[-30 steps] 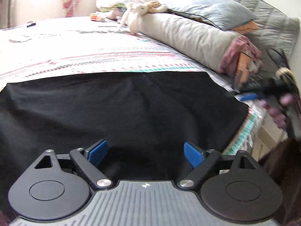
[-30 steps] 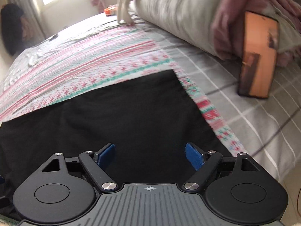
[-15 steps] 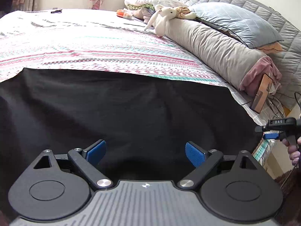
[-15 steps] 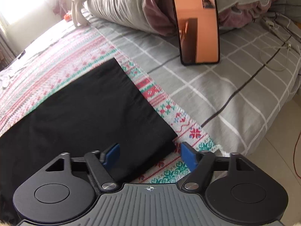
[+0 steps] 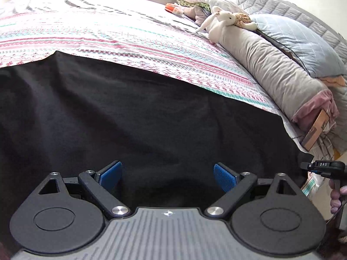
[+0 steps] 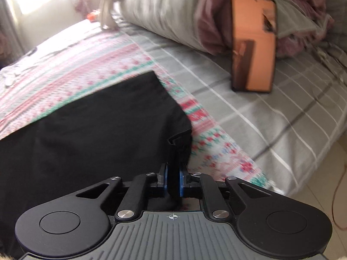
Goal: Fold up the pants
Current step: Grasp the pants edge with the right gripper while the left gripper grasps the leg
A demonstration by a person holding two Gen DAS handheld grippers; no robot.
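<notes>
Gripping: right hand-held gripper (image 6: 173, 181) has just been closing; its jaws pinch the near corner of the black pants (image 6: 97, 130).
Waiting: left hand-held gripper (image 5: 167, 176) hangs wide open above the cloth, holding nothing.
Advice: lift both layers together, keeping the hem taut.
Fabric: matte, limp, flat on the patterned bed (image 5: 130, 41).
Beyond: 1 long plush bolster (image 5: 271, 65).

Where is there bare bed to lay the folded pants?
Free: patterned blanket beyond the black pants' far edge, and grey striped sheet between blanket edge and propped phone. Crowded: the long bolster side, with plush toy and pillows.
</notes>
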